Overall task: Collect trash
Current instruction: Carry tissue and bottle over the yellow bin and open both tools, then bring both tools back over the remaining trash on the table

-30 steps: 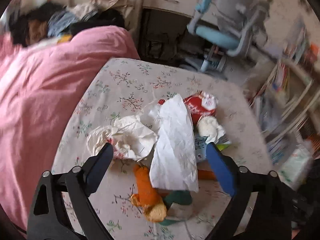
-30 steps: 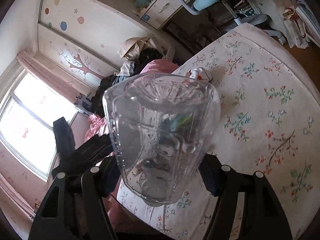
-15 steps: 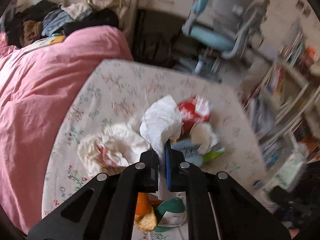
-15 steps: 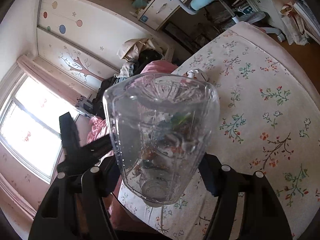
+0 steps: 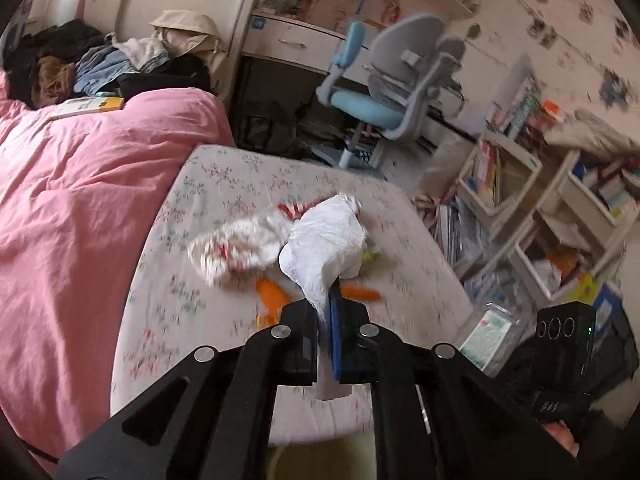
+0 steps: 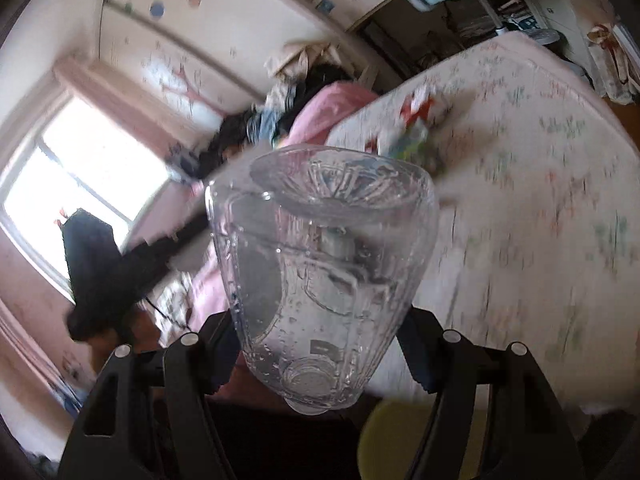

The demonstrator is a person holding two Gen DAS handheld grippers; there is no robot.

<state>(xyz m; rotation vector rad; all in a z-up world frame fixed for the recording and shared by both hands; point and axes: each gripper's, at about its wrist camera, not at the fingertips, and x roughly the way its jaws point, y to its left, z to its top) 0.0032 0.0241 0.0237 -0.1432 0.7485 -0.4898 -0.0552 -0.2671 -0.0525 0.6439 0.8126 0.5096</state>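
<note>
Left wrist view: left gripper (image 5: 325, 320) clenched on a white tissue (image 5: 326, 240), pads pinching its lower end, a strip hanging below the jaws; the tissue is lifted clear of the bed (image 5: 224, 184). Ahead-left of the gripper, still on the floral sheet: a crumpled white wrapper with red print (image 5: 236, 248), and just ahead two orange pieces (image 5: 272, 294). Far left, a pink duvet (image 5: 80, 200). Ahead-right, a blue-grey desk chair (image 5: 384, 92); far right, bookshelves (image 5: 560, 208). None of that shows clearly in the other view.

Right wrist view: right gripper (image 6: 316, 336) grasping a clear plastic bottle (image 6: 320, 264), jaws on both sides of it, its neck end toward the camera, base pointing away. Left of the gripper, a bright window (image 6: 80, 184) and the dark shape of the other gripper. Ahead-right, blurred trash on the sheet. Below, a yellow-green rim (image 6: 400, 436); can't tell what it is.

No readable writing; the small label on the bottle is too blurred.
</note>
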